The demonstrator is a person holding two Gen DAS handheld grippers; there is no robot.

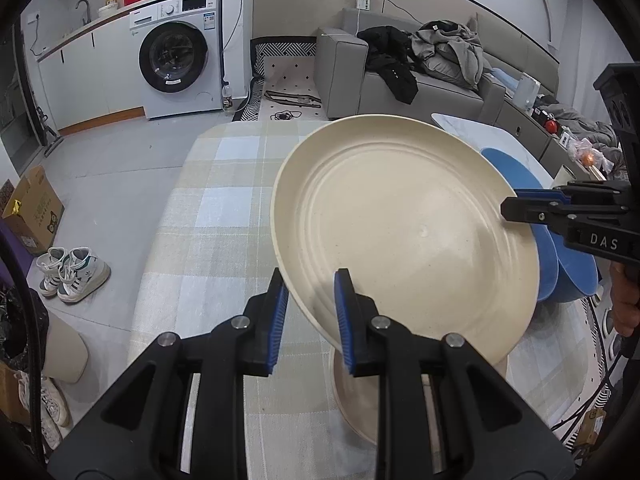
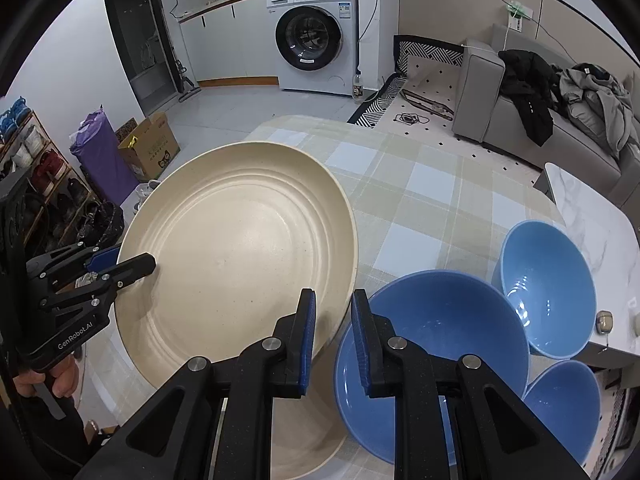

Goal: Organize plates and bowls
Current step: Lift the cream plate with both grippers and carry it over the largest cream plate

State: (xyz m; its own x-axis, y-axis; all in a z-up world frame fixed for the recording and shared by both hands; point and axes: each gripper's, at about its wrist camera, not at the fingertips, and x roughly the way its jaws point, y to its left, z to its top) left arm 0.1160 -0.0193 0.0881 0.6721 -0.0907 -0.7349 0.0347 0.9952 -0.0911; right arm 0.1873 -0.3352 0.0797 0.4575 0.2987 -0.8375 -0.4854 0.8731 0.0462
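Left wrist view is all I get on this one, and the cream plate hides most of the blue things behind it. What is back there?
Observer: Three of them, all blue: a large bowl, a medium bowl and a small bowl.
Operator: Are any of them stacked?
Observer: No. Each stands open side up, and none sits inside another.
Operator: I see the right gripper only side-on. Where on the plate does it grip?
Observer: The right gripper is shut on the rim of the cream plate, on the side next to the large bowl.
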